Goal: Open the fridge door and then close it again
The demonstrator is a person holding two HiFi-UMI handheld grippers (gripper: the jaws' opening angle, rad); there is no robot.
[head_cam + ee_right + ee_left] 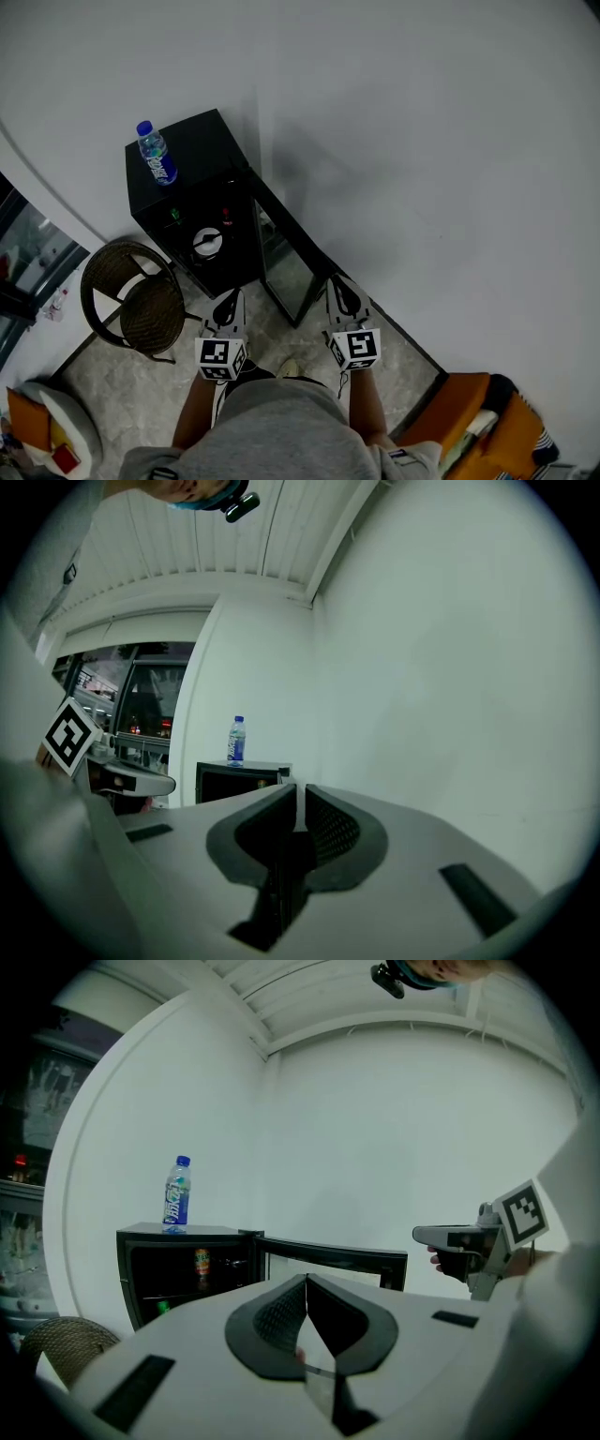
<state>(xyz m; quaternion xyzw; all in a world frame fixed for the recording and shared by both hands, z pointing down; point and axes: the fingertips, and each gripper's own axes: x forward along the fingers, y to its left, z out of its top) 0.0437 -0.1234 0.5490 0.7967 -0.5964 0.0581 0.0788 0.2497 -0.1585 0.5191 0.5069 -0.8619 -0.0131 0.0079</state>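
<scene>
A small black fridge (192,202) stands against the white wall with its glass door (284,262) swung wide open toward me. Cans show inside the fridge (178,1274). Its door (333,1258) reaches out to the right in the left gripper view. My left gripper (228,306) is shut and empty, just in front of the open compartment. My right gripper (339,285) is shut and empty too, close beside the door's outer face near its free edge; whether it touches the door I cannot tell. In each gripper view the jaws of the left gripper (307,1283) and the right gripper (300,794) meet with nothing between them.
A blue-capped water bottle (156,155) stands on the fridge top. A wicker chair (136,300) sits left of the fridge, close to my left gripper. An orange seat (478,412) is at the lower right. The white wall (422,141) runs behind.
</scene>
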